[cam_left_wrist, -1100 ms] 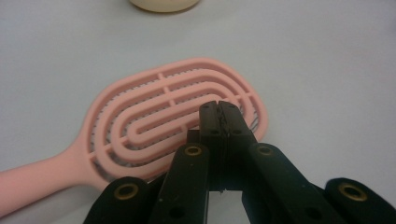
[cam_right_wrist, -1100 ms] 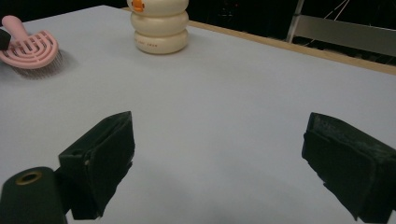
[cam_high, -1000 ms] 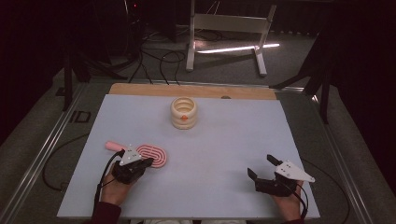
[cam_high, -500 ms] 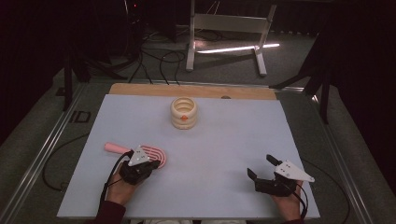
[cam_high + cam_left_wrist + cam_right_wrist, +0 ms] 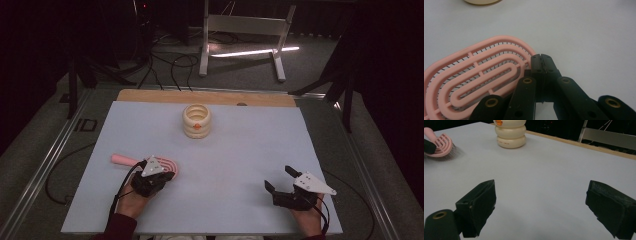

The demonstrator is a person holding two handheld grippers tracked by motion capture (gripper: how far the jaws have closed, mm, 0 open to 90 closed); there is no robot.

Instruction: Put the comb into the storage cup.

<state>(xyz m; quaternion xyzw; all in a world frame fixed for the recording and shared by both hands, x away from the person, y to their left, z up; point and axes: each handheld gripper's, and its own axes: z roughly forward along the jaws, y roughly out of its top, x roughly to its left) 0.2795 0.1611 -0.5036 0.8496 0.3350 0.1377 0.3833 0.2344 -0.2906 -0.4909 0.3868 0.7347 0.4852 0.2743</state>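
The pink hairbrush [image 5: 476,77], judged light, stiff plastic, lies flat on the table [image 5: 240,155] beside the closed, empty left gripper [image 5: 541,58], and is best gripped by its handle or rim, not the bristles.

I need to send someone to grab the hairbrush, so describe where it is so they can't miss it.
Start at the pale blue-grey table and go to its near left part, next to the left tongs. The hairbrush lies flat there, its handle pointing left. It is the only pink thing: an oval head of nested loops with fine bristles, unlike the cream ribbed container farther back.
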